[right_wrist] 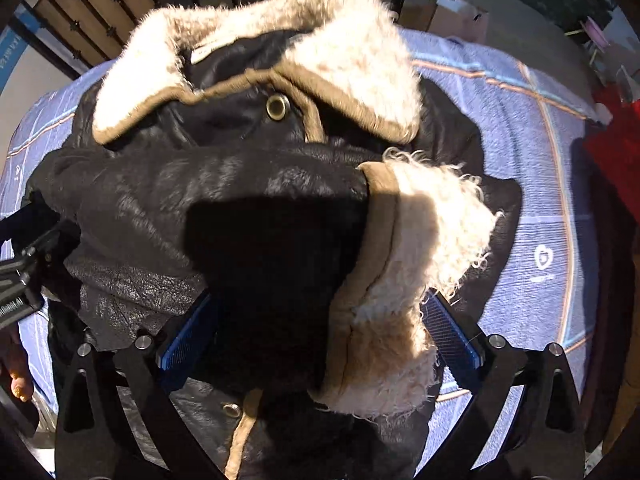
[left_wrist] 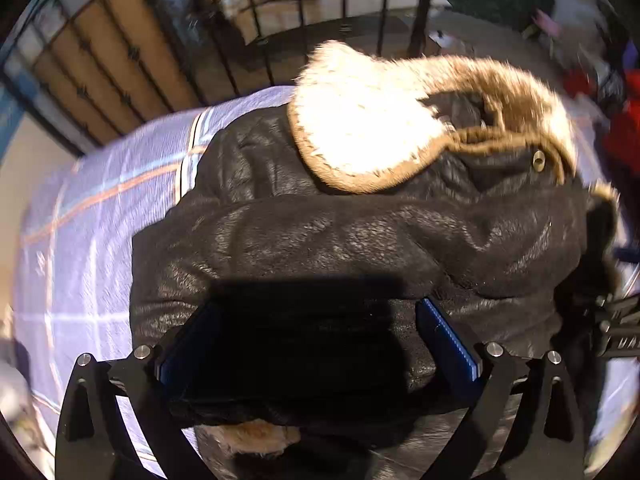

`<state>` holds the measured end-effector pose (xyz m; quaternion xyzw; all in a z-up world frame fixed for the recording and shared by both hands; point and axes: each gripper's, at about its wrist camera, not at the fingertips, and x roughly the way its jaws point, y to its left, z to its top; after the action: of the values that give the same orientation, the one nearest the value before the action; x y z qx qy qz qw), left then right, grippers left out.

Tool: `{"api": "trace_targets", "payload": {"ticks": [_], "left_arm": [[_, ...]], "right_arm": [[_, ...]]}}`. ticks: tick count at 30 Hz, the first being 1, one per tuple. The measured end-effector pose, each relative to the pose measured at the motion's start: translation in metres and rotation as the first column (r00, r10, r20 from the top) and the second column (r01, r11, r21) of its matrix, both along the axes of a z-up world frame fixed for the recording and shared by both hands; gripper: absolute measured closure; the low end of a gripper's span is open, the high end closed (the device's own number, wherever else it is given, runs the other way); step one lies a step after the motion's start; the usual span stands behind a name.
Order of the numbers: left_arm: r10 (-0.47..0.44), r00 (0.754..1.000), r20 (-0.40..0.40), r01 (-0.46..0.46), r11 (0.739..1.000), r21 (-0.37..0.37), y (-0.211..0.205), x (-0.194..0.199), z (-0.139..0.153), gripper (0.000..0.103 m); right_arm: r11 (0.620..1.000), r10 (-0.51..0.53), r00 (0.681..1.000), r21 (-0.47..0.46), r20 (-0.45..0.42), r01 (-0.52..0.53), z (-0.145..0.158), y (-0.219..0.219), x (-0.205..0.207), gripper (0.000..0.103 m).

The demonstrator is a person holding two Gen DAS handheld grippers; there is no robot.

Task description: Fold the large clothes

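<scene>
Jacket (left_wrist: 320,240) lies on the bed (left_wrist: 80,208), its fur collar (left_wrist: 360,132) at 12 o'clock. Left tool (left_wrist: 320,340) grasps a dark fold; right tool (right_wrist: 316,328) grasps the fur cuff (right_wrist: 408,260).

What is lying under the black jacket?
The jacket lies on a purple checked sheet, seen around it. What the sheet covers is hidden.

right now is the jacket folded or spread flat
Folded: a sleeve lies across the jacket front, bunched below the fur collar.
</scene>
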<state>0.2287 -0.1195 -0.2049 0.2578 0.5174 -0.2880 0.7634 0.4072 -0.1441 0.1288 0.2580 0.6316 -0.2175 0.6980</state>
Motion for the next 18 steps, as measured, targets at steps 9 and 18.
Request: {"api": "trace_targets", "payload": {"ticks": [9,18], "left_arm": [[0.023,0.999,-0.040,-0.021,0.998,0.058,-0.014,0.019,-0.023,0.005],[-0.005,0.999,-0.041,0.008,0.997,0.076,-0.024,0.023,-0.038,0.004]], "right_arm": [[1.000,0.025,0.992,-0.002,-0.123,-0.026,-0.033,0.000,0.027,0.004],[0.999,0.036,0.988,0.036,-0.153,-0.031,-0.052,-0.004,0.043,0.004]]}}
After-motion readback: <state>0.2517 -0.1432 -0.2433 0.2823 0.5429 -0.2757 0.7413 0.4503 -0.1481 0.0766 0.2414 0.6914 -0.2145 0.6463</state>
